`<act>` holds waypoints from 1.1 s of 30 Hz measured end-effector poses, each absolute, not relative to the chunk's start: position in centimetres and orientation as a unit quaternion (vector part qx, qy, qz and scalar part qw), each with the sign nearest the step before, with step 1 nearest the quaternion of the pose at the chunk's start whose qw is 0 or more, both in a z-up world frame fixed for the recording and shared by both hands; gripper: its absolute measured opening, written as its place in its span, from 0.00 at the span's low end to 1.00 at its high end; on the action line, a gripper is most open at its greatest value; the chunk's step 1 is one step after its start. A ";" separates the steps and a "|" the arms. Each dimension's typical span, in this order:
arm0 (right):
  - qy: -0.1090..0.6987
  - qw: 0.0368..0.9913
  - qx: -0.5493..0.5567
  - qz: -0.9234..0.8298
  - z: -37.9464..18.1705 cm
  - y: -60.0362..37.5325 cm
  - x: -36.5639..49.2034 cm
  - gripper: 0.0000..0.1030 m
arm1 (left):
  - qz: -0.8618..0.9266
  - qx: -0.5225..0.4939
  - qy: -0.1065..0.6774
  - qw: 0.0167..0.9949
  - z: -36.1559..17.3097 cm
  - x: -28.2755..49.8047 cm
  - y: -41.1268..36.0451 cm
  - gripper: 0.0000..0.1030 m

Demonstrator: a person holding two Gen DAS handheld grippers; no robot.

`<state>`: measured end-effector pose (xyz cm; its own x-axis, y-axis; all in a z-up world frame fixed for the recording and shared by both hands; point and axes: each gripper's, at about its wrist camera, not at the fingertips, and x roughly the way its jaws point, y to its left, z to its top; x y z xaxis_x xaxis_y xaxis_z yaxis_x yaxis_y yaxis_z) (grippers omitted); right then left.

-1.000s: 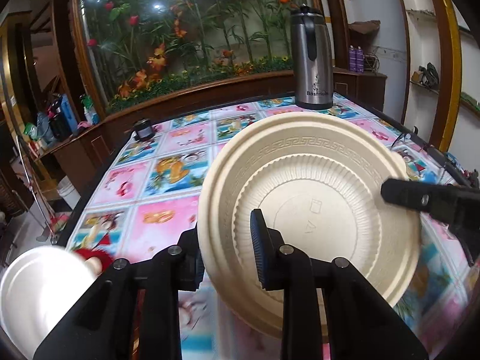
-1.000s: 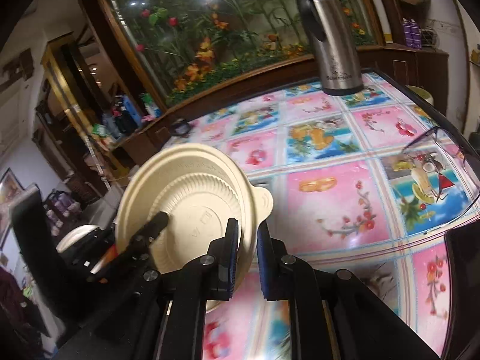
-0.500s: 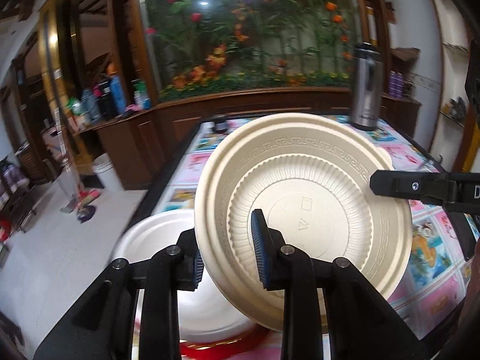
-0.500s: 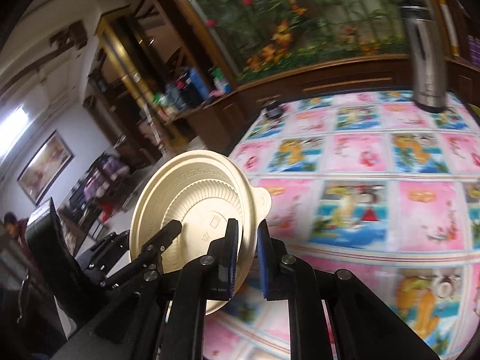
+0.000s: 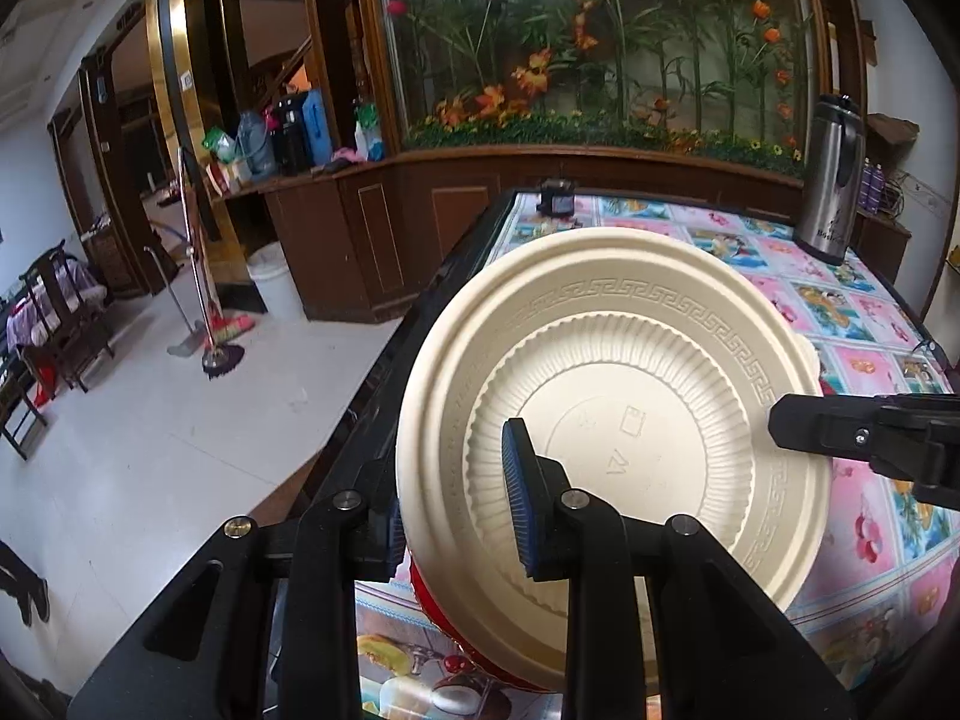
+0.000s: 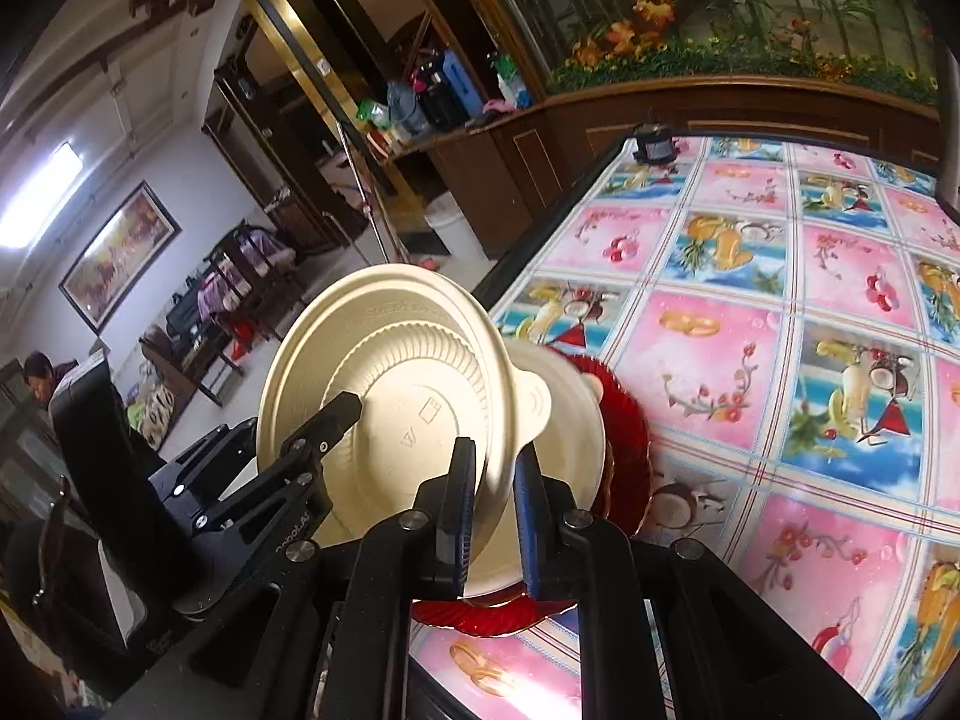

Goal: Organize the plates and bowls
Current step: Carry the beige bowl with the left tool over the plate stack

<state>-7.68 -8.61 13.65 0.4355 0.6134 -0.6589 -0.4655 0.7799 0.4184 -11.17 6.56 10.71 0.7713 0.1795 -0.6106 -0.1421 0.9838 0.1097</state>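
Both the left gripper (image 5: 456, 504) and right gripper (image 6: 495, 498) pinch opposite rims of the cream, ribbed disposable bowl (image 5: 612, 414), carrying it tilted above the red plate stack (image 6: 624, 450) at the counter (image 6: 750, 324) edge, presumably for stacking.

A lived-in home is shown — a dining or sitting room. The worktop (image 5: 840, 312) is covered with a fruit-printed oilcloth, a steel thermos jug (image 5: 831, 180) stands on it, and behind it a glass-fronted panel of artificial flowers (image 5: 600, 42) is set in dark wood cabinetry. A mop (image 5: 207, 306) on the white tiled floor, dark wooden chairs (image 5: 54, 312) and a framed painting (image 6: 120, 255) are also seen — household things throughout.
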 end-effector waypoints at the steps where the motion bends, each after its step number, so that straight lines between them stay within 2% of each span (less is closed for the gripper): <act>1: 0.427 0.842 0.086 0.319 13.5 -8.5 -7.7 0.12 | 0.082 0.025 0.331 0.940 10.3 -11.1 6.7 0.24; 33: 0.442 0.842 0.091 0.295 11.7 -9.5 -6.9 0.11 | 0.086 0.051 0.323 0.941 9.4 -11.1 5.3 0.24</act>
<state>-6.89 -9.49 11.71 0.4354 0.5775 -0.6906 -0.4158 0.8094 0.4147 -11.12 5.30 9.39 0.7764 0.1947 -0.5994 -0.1291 0.9800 0.1512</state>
